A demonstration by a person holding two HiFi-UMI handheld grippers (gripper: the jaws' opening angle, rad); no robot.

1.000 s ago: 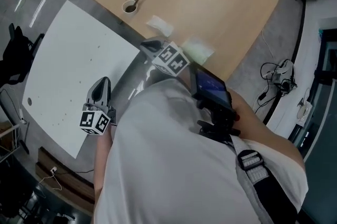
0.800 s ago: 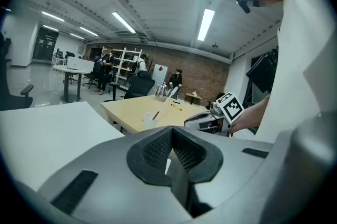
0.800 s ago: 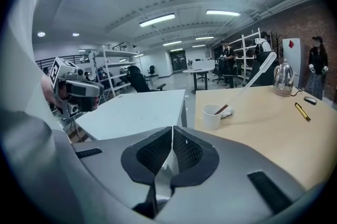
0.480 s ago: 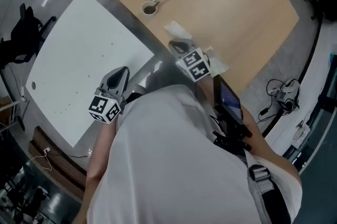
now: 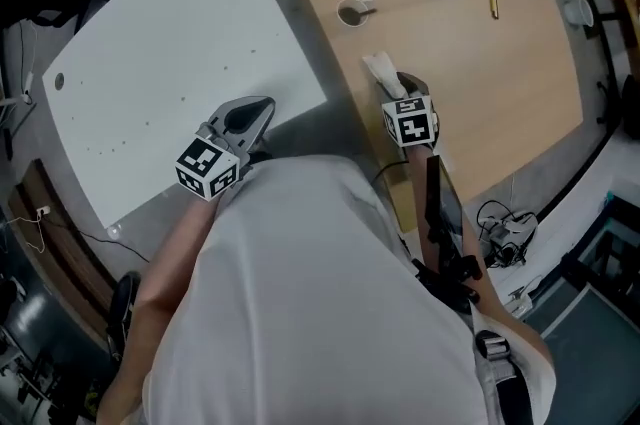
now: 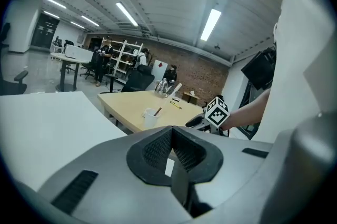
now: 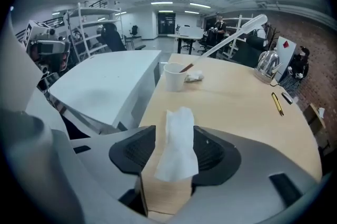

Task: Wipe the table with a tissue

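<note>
Wooden table (image 5: pixel 500 113) bears the tissue (image 7: pixel 178 144), standing at twelve o'clock between the opening jaws of the right gripper (image 7: pixel 169 165); pinch its middle firmly before sweeping. Left gripper (image 5: pixel 258 110), jaws together, waits at nine o'clock.

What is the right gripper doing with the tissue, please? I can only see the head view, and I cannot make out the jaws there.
Observer: The right gripper's jaws are opening, and the tissue stands upright between them, over the wooden table.
Operator: Thank you. Is the left gripper carrying anything?
Observer: No. The left gripper's jaws are together, with nothing between them.
</note>
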